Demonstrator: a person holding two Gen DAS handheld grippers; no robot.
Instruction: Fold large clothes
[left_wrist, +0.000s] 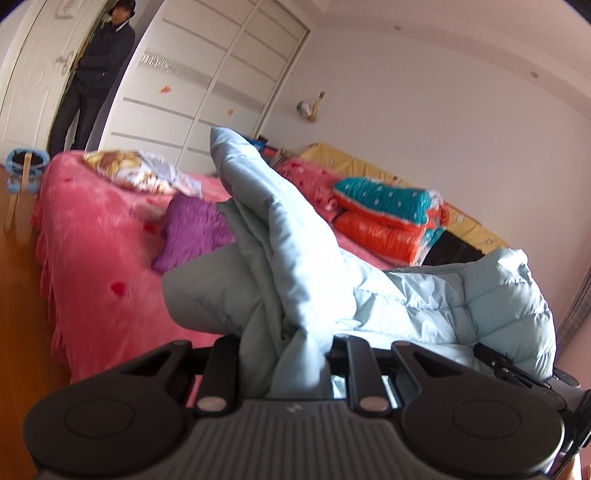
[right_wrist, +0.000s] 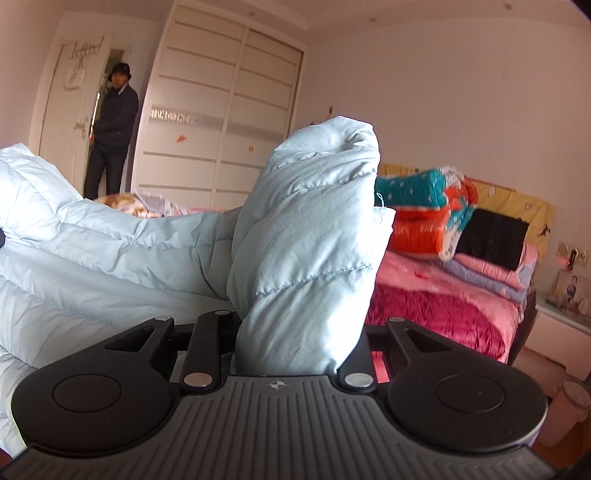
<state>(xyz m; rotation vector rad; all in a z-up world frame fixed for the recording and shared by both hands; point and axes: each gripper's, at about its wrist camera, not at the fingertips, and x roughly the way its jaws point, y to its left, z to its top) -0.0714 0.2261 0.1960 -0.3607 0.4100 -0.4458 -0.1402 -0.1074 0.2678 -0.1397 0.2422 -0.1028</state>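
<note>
While both tongs are clamped on bunched cloth, the pale blue quilted jacket (left_wrist: 461, 302) is held up over the bed (left_wrist: 96, 258), its padded body sagging between the two grips. The left tongs (left_wrist: 291, 354) pinch a gathered, thin fold that rises in a peak above them; the right tongs (right_wrist: 299, 343) pinch a thick padded roll, perhaps a sleeve or a hem corner, though which part cannot be told. In the right wrist view the rest of the jacket (right_wrist: 92, 251) spreads away to the left, resting low, apparently on the bed. Behind it lie a purple cushion (left_wrist: 192, 236), a folded teal and orange quilt (left_wrist: 391, 218), and a patterned pillow (left_wrist: 129, 173); a person (right_wrist: 110, 133) stands in the doorway beside the white wardrobe (right_wrist: 221, 122).

Judged step: lifting and carrying two gripped edges, an early fold or a spreading-out. The next move calls for drawing the grips apart to tension the cloth, then laying it flat on the pink cover, clear of the cushion, before releasing.
</note>
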